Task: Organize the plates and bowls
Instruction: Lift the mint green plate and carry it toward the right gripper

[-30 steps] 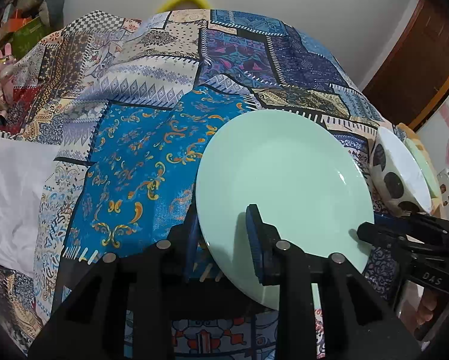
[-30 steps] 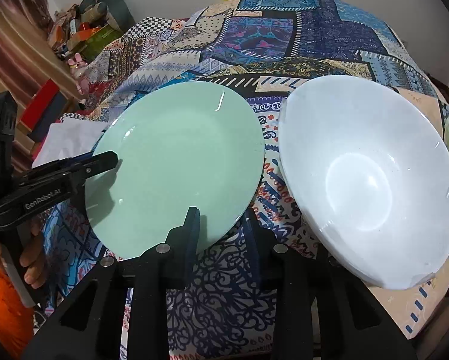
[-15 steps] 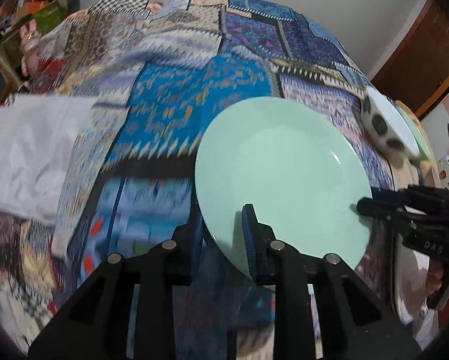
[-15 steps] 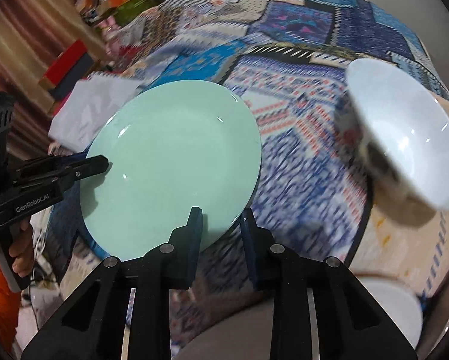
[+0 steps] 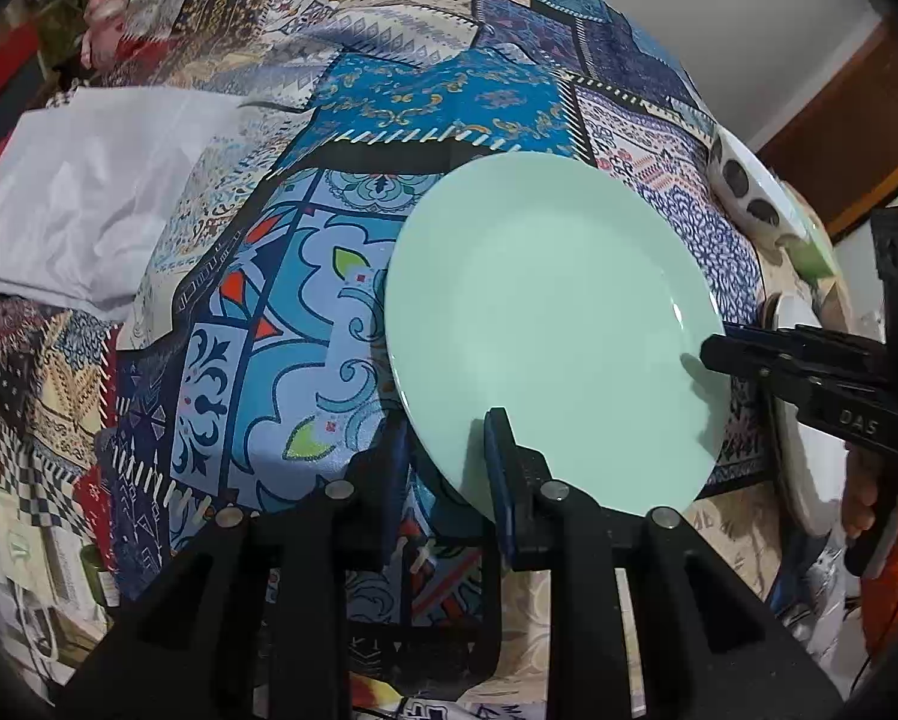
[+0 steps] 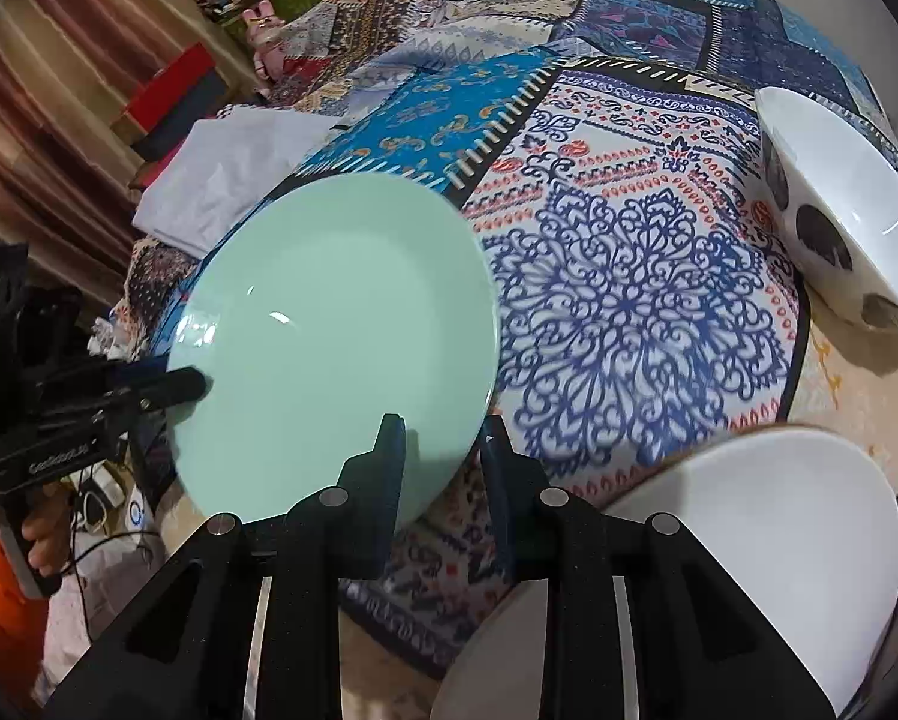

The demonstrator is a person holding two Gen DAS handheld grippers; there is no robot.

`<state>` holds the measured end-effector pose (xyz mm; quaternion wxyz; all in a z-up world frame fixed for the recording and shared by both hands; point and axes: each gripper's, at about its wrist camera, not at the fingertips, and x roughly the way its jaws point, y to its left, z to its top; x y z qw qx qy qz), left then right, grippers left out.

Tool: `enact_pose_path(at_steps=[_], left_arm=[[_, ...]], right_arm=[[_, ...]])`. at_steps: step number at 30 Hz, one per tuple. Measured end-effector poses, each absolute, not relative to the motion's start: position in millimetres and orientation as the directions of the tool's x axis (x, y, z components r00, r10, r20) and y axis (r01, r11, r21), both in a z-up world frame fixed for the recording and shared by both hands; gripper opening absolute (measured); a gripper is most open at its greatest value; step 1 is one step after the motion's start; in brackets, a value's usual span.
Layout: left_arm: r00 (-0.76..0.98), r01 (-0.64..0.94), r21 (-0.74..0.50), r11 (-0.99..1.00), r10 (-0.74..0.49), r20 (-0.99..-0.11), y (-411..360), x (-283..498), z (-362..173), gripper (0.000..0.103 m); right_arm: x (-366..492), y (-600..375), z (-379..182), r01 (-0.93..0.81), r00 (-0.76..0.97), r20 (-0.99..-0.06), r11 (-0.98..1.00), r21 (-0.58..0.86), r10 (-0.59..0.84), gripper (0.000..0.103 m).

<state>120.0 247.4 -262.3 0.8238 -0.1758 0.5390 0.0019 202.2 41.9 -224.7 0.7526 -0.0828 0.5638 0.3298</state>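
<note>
A mint green plate (image 5: 544, 324) is held in the air above the patchwork cloth (image 5: 281, 312) by both grippers. My left gripper (image 5: 449, 450) is shut on its near rim. My right gripper (image 6: 440, 444) is shut on the plate (image 6: 335, 348) at its near right rim. Each gripper shows in the other's view, clamped on the plate's edge: the right gripper in the left wrist view (image 5: 718, 354), the left gripper in the right wrist view (image 6: 191, 387). A white bowl with dark spots (image 6: 838, 210) stands on the cloth at the right. A white plate (image 6: 748, 540) lies near the front edge.
A white folded cloth (image 5: 89, 198) lies at the left of the table. Boxes and clutter (image 6: 173, 84) stand beyond the left edge. The spotted bowl (image 5: 748, 192) sits at the far right in the left wrist view, with a green dish (image 5: 808, 252) behind it.
Both grippers have carried the green plate back toward the table's front edge. The spotted bowl now sits farther away, and the white plate has come into the right wrist view.
</note>
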Motion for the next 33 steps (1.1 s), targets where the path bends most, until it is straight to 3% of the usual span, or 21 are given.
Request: enact_pose_path(at_steps=[9, 18, 33], left_arm=[[0.430, -0.211, -0.357, 0.910, -0.242, -0.870, 257.9, 139.0, -270.5, 0.028], [0.444, -0.213, -0.331, 0.919, -0.211, -0.871, 248.7, 134.2, -264.5, 0.029], [0.517, -0.134, -0.330, 0.935, -0.218, -0.828, 212.7, 125.9, -216.3, 0.029]], right_arm=[[212.0, 57.5, -231.3, -0.621, 0.174, -0.909, 0.759, 0.198, 0.379, 0.022], [212.3, 51.9, -227.5, -0.585, 0.197, -0.893, 0.779, 0.225, 0.405, 0.019], [193.4, 6.6, -179.1, -0.539, 0.316, -0.830, 0.807, 0.241, 0.459, 0.019]])
